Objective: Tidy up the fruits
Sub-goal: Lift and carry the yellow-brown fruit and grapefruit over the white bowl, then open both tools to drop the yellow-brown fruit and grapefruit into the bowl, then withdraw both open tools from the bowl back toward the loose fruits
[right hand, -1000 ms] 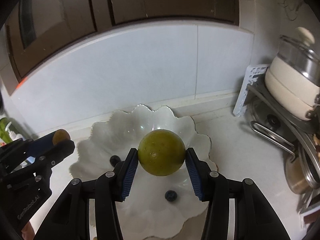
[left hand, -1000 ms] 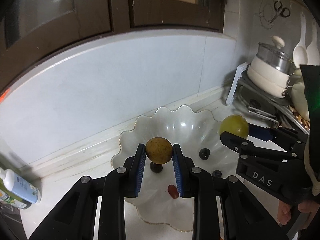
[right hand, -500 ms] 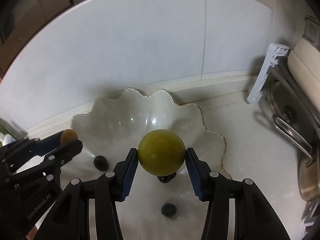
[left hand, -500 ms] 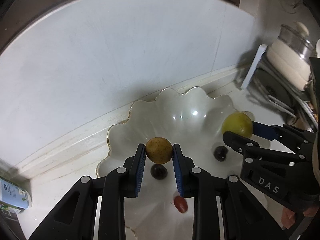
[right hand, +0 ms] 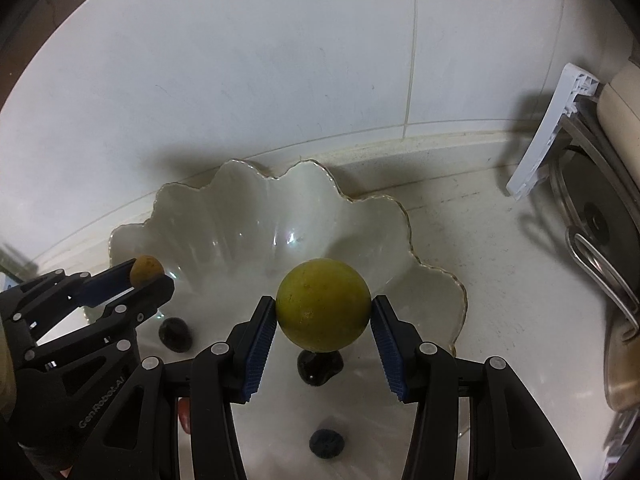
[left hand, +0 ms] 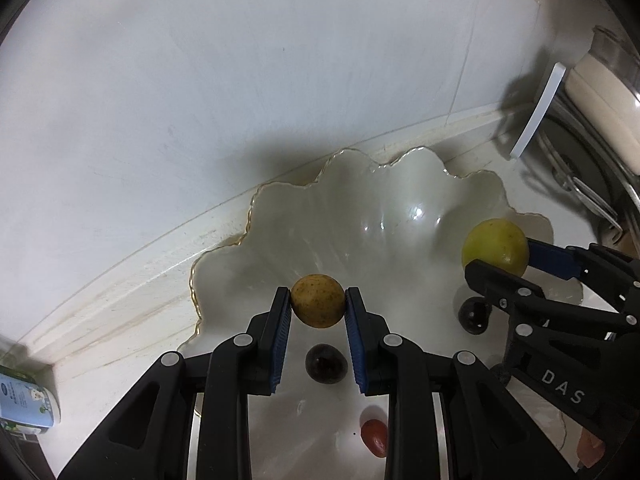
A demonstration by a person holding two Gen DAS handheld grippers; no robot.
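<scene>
My left gripper [left hand: 318, 308] is shut on a small speckled yellow-brown fruit [left hand: 318, 306] and holds it above the left part of a white scalloped bowl [left hand: 360, 216]. My right gripper [right hand: 323, 312] is shut on a larger yellow-green fruit [right hand: 323, 304] above the bowl's [right hand: 248, 208] middle. The bowl holds two dark grapes [left hand: 325, 362] [left hand: 474, 316], a red fruit [left hand: 375, 437] and a blueberry [right hand: 327, 443]. Each gripper shows in the other's view, the right [left hand: 496, 252] and the left [right hand: 146, 274].
The bowl stands on a pale counter against a white tiled wall [left hand: 280, 80]. A dish rack with a cream pot [left hand: 600, 92] and pan lids [right hand: 592, 220] stands at the right. A small bottle [left hand: 24, 404] lies at the far left.
Both grippers have moved forward and down over the bowl, still holding their fruits. The bowl looms larger and the cabinets have left view.
</scene>
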